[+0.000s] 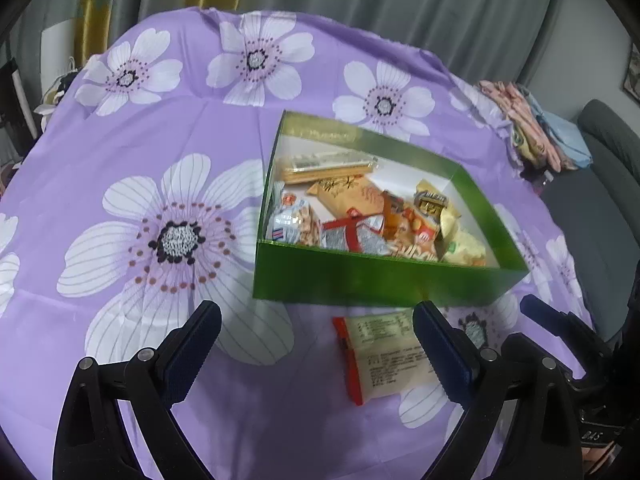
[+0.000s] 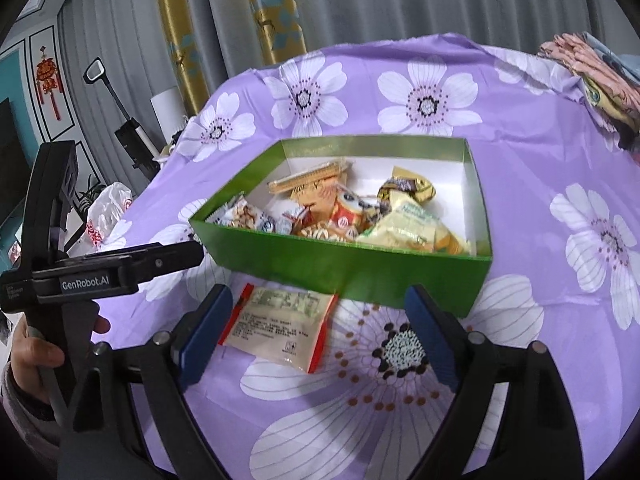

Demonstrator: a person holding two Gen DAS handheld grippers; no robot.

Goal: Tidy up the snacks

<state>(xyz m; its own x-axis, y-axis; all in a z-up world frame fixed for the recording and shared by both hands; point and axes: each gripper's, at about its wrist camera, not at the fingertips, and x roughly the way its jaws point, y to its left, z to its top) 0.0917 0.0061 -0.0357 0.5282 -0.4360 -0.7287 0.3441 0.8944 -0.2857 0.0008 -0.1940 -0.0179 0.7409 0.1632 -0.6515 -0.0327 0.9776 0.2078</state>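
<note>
Snacks fill most of the green box (image 2: 352, 268) ahead of my grippers: a bag of nuts, a long flat wafer pack, several small red and orange wrapped biscuits, a gold-wrapped sweet and a pale yellow bag, all lying loosely together inside its white walls. I judge the sorting almost finished, since only one packet (image 2: 280, 330) remains outside. It is a flat cream sachet with red sealed ends, lying printed side up on the purple flowered cloth (image 2: 520, 184) that covers the counter, just in front of the near wall of the box and apart from it.

My right gripper (image 2: 320, 338) hangs above the cloth with its jaws spread wide and nothing between the blue pads. The packet sits just beyond the tips, closer to the left-side finger than to the right-side one. My left gripper (image 1: 320, 350) is also released and empty. From its camera the packet (image 1: 384, 356) lies ahead and toward its right-side finger, partly hidden by it. The left gripper also shows at the left edge of the right camera's view, held in a hand (image 2: 28, 356), level with the packet and beside it.

What is left, as I read it: close on the last packet, lift it over the near wall and drop it in with the others. I see no lid for the box in either view.
</note>
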